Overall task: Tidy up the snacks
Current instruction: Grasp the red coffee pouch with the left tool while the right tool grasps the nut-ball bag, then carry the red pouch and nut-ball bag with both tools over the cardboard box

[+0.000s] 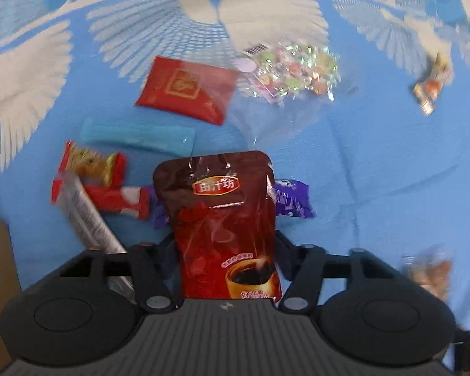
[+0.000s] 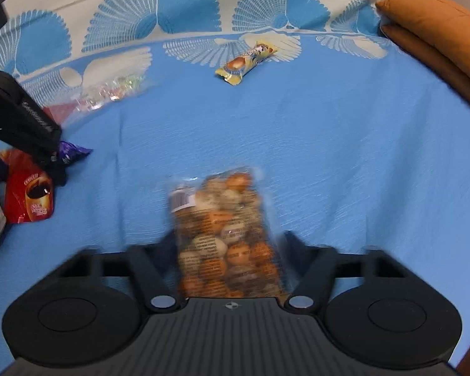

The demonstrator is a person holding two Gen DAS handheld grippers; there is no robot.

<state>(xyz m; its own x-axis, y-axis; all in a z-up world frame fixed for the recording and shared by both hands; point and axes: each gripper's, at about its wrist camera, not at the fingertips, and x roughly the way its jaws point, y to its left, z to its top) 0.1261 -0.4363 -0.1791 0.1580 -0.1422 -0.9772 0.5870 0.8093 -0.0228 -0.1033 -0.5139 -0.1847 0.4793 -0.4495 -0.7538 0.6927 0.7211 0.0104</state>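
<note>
My left gripper (image 1: 224, 244) is shut on a dark red coffee pouch (image 1: 222, 216) and holds it upright above the blue cloth (image 1: 360, 163). My right gripper (image 2: 232, 247) is shut on a clear bag of orange and white sweets (image 2: 225, 228). The left gripper (image 2: 25, 122) and its pouch (image 2: 28, 194) show at the left of the right wrist view. A yellow snack bar (image 2: 246, 61) lies far ahead of the right gripper.
Around the left gripper lie a red packet (image 1: 188, 89), a clear candy bag (image 1: 294, 69), a blue stick pack (image 1: 138, 136), red and gold wrappers (image 1: 94, 164), a purple packet (image 1: 293, 199) and a silver bar (image 1: 87, 216). An orange cushion (image 2: 438, 37) lies at the right.
</note>
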